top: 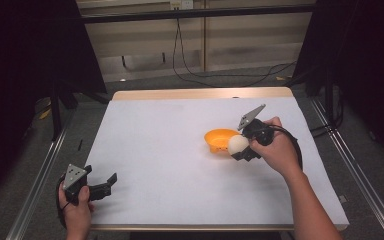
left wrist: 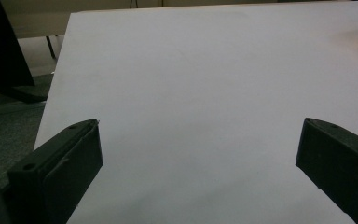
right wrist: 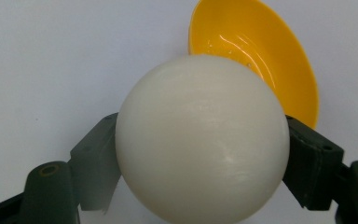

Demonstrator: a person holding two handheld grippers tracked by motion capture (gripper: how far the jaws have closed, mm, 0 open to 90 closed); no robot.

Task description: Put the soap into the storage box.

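The right gripper (top: 241,146) holds a white ball (top: 238,144) clamped between its two jaws, at the near right rim of the orange bowl (top: 219,139). In the right gripper view the white ball (right wrist: 202,140) sits square between the jaws, one pad on each side at about its widest part, and the orange bowl (right wrist: 260,56) lies just beyond and a bit to the right of it, open side up, nothing in it that I can see. So the key relation: the bowl is straight ahead of the jaws, very near, on the table's left of the hand in the high view. Whether the ball is above the rim or only beside it I cannot tell; it looks just short of the hollow. The ball is round, so no long axis to line up. The jaws are spread only as far as the ball's width.

The right hand (top: 278,148) is the nearer one by far. The left gripper (top: 101,189) rests at the near left corner of the white table (top: 170,165), well apart from bowl and ball, jaws wide and holding nothing; the left gripper view shows bare tabletop between them.

My read: the likely next move is a short push forward over the bowl, then release. The ball may roll if dropped on the rim.
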